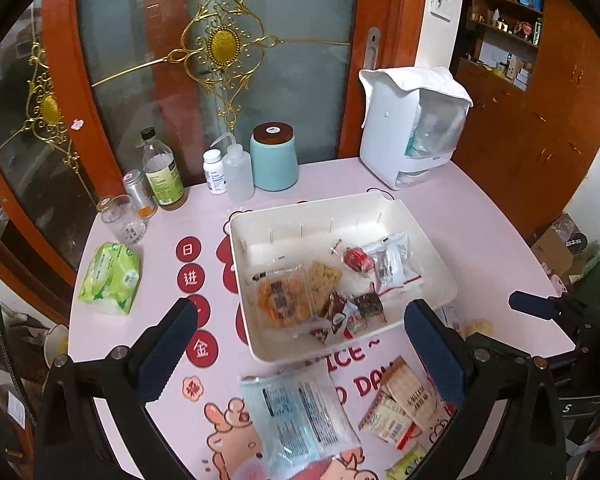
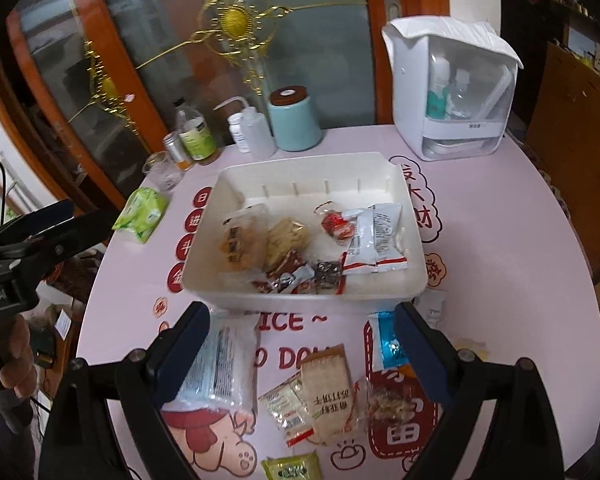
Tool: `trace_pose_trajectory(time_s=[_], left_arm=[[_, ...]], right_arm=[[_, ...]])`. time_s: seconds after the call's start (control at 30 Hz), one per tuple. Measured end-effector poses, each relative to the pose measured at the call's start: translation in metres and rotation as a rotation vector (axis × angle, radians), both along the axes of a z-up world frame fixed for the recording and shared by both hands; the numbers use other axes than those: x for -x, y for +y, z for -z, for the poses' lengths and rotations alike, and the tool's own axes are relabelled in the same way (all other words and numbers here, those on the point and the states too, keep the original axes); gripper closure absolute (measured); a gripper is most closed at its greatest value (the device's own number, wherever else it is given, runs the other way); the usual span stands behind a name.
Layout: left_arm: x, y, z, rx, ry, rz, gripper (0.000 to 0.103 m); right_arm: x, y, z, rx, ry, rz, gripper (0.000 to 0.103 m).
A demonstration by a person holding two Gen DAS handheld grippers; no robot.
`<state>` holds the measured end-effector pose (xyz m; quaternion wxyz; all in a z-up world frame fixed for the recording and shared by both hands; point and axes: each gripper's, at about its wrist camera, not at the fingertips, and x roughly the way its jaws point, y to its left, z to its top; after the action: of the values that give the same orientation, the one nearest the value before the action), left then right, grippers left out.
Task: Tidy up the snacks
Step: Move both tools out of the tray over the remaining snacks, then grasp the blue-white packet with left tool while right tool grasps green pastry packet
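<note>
A white bin (image 1: 428,232) (image 2: 204,256) stands mid-table and holds several snack packets: an orange cracker pack (image 1: 282,300) (image 2: 240,246), a red candy (image 1: 356,258) (image 2: 336,224) and white packets (image 2: 374,238). Loose snacks lie in front of it: a pale blue packet (image 1: 300,416) (image 2: 220,364), a beige packet (image 1: 414,394) (image 2: 328,388), a blue-wrapped bar (image 2: 392,344) and a green packet (image 2: 292,468). My left gripper (image 1: 300,360) is open and empty above the blue packet. My right gripper (image 2: 300,356) is open and empty above the loose snacks.
At the back stand a teal canister (image 1: 274,158), several bottles (image 1: 162,172), a glass (image 1: 122,220) and a white appliance (image 1: 412,128). A green tissue pack (image 1: 110,278) lies at the left. The pink table (image 1: 500,248) ends close on the right.
</note>
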<state>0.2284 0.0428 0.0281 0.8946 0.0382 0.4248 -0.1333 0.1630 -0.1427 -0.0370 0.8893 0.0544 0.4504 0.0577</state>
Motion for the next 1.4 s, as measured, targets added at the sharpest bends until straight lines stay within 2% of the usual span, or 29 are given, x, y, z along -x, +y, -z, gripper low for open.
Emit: trace_pose_trajectory(time_s=[0.1, 0.27, 0.47, 0.67, 0.77, 0.87, 1.03, 1.1, 1.3, 1.4], left_arm=[[0.015, 0.004, -0.003, 0.0, -0.004, -0.018, 0.0], [0.043, 0.01, -0.002, 0.002, -0.002, -0.078, 0.0], [0.069, 0.003, 0.021, -0.028, 0.04, -0.107, 0.0], [0.087, -0.004, 0.059, -0.056, 0.101, -0.135, 0.0], [0.09, -0.006, 0.083, -0.064, 0.149, -0.151, 0.0], [0.091, -0.008, 0.107, -0.075, 0.203, -0.163, 0.0], [0.088, -0.009, 0.149, -0.105, 0.282, -0.188, 0.0], [0.085, -0.009, 0.163, -0.116, 0.31, -0.193, 0.0], [0.079, -0.012, 0.201, -0.136, 0.379, -0.203, 0.0], [0.073, -0.015, 0.216, -0.136, 0.407, -0.211, 0.0]], right_arm=[[0.01, 0.003, 0.001, 0.005, 0.016, -0.019, 0.009], [0.028, 0.001, 0.008, -0.045, -0.012, -0.095, 0.009], [0.059, 0.003, 0.03, 0.011, -0.048, -0.176, 0.009], [0.097, 0.015, 0.067, 0.117, -0.035, -0.341, 0.009], [0.113, 0.023, 0.092, 0.18, 0.001, -0.411, 0.01], [0.127, 0.025, 0.115, 0.186, 0.025, -0.487, 0.01], [0.144, 0.031, 0.142, 0.204, 0.022, -0.622, 0.022], [0.145, 0.031, 0.154, 0.217, 0.032, -0.669, 0.023], [0.152, 0.044, 0.181, 0.316, 0.022, -0.858, 0.024], [0.155, 0.052, 0.193, 0.392, 0.006, -0.945, 0.031]])
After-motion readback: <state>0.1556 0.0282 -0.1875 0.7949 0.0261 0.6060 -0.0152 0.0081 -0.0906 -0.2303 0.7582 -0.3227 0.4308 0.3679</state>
